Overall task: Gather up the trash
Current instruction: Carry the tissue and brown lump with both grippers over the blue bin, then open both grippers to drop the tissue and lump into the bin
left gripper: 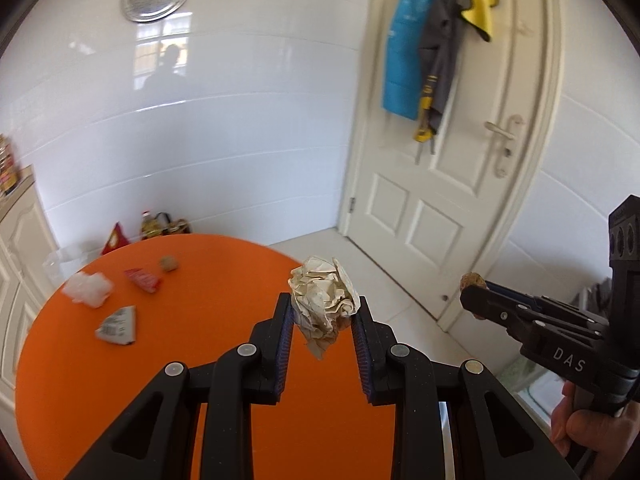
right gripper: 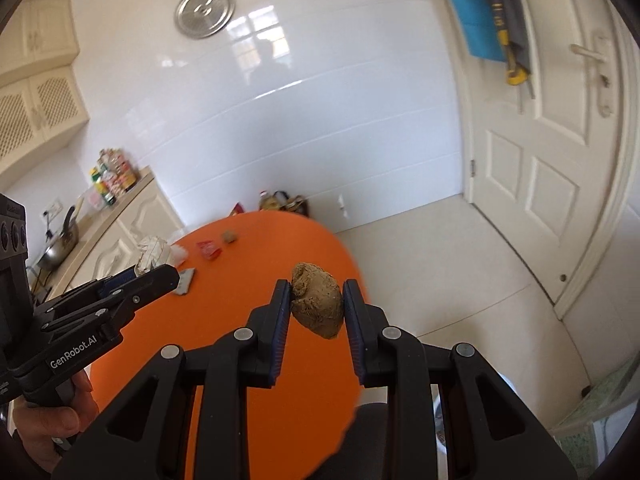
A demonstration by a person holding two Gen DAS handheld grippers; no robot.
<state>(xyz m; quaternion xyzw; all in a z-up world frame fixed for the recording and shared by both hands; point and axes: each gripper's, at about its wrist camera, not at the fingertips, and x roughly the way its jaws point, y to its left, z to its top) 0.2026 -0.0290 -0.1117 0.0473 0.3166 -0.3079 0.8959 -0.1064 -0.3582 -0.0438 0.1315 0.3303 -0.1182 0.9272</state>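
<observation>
Trash filled both grippers: left gripper (left gripper: 322, 308) jaws clamped crumpled paper (left gripper: 323, 300); right gripper (right gripper: 316, 300) jaws clamped a brown lump (right gripper: 317, 300). Only the right view showed the pan (right gripper: 60, 246).

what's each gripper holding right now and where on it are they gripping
Left gripper: crumpled paper ball, pinched across its middle. Right gripper: brown lump, clamped on its two opposite sides. Both are held clear of the orange table.

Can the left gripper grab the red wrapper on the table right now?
Probably not yet. The left gripper is already shut on a paper ball, so its fingers are full. The red wrapper lies uncovered on the table.
</observation>
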